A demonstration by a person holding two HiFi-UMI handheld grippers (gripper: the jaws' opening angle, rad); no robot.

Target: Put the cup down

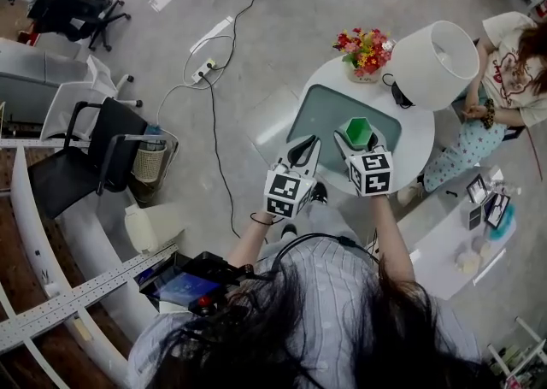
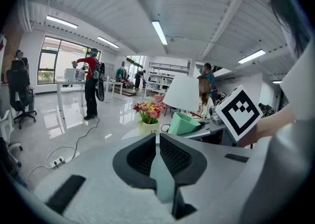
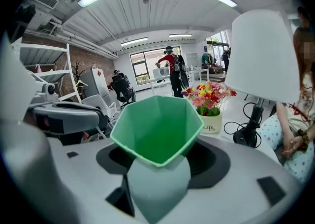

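Right gripper view shows the right gripper (image 3: 158,161) squeezing the green cup (image 3: 155,122). One pale jaw presses the cup's near side, and the cup's open mouth faces the camera. Past the cup, at 1 o'clock, stands a small pot of flowers (image 3: 209,101). At 3 o'clock is a big white lamp (image 3: 263,55) with a black foot and a black wire. A person (image 3: 294,134) sits at the far right edge.

Left gripper view shows the left gripper (image 2: 158,155) squeezed tight with nothing in it. Its two jaws meet in a thin line. The cup is out ahead at 1 o'clock, tipped to one side.

Head view looks down on both grippers, side by side and a little apart. The left one is at 9 o'clock from the right one. The cup sticks out from the right gripper at 12 o'clock, over the grey-green mat (image 1: 318,118) on the round white table (image 1: 416,144). I cannot tell if the cup touches the mat. The flowers are at 12 o'clock from the cup, at the table's far edge, and the lamp is at 2 o'clock. A black chair (image 1: 81,169) stands well apart at 9 o'clock.
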